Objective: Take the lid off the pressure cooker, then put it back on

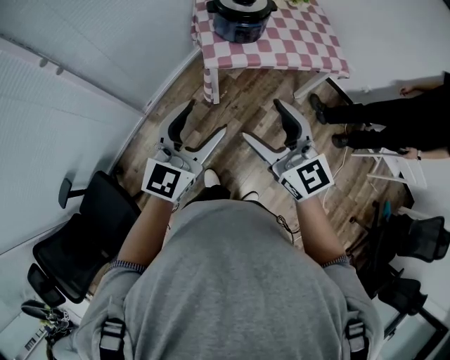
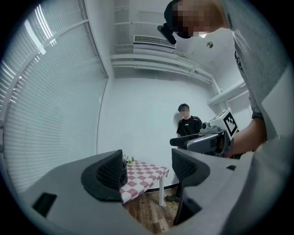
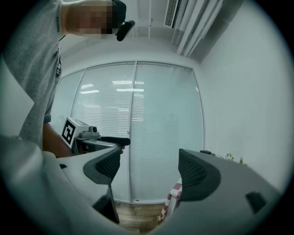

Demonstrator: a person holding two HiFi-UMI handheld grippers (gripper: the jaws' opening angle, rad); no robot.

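Pressure cooker [image 1: 242,17] well ahead of left hand-held gripper [image 1: 204,121], right hand-held gripper [image 1: 261,119].

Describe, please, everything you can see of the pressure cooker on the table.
The pressure cooker is a round, dark blue pot with a bright band under its black lid, which is on. It stands upright on the checked cloth near its front edge, cut by the picture's top. Nothing else touches it.
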